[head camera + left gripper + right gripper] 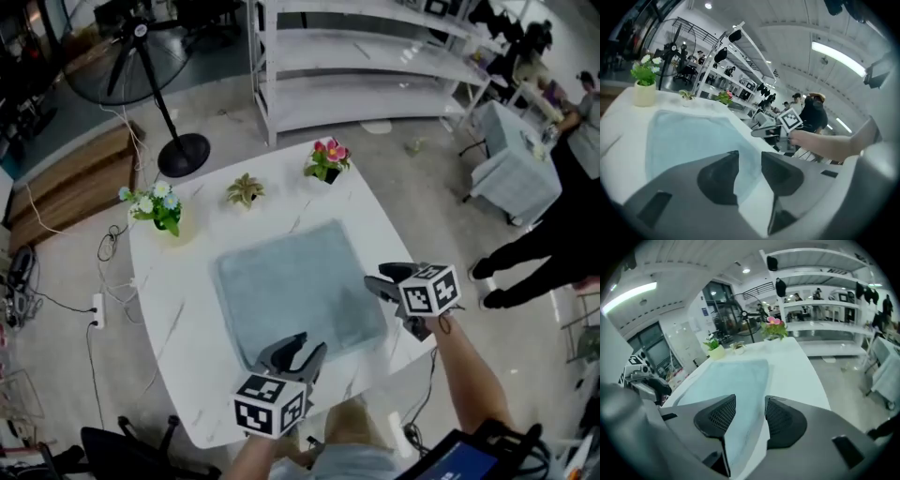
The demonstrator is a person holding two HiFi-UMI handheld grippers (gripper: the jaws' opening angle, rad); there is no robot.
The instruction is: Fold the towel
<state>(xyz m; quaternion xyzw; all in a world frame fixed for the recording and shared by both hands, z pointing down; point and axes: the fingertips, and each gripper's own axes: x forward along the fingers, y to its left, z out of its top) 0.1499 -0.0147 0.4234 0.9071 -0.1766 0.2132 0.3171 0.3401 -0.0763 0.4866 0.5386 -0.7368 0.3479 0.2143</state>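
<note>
A pale blue-grey towel (295, 291) lies spread flat on the white marble table (178, 309). My left gripper (302, 343) hovers over the towel's near edge, jaws apart with nothing between them. My right gripper (386, 277) hangs above the towel's right edge, also open and empty. In the left gripper view the gripper (750, 154) looks along the towel (689, 140), with the right gripper (773, 129) beyond. The right gripper view shows that gripper (750, 399) over the towel (731, 378), and the left gripper (644, 380) at the far left.
Three small potted plants stand along the table's far side: white flowers (157, 206), a green plant (245, 190), pink flowers (327, 159). A standing fan (178, 141) and a white shelf rack (366, 66) are behind. A person (553, 234) stands to the right.
</note>
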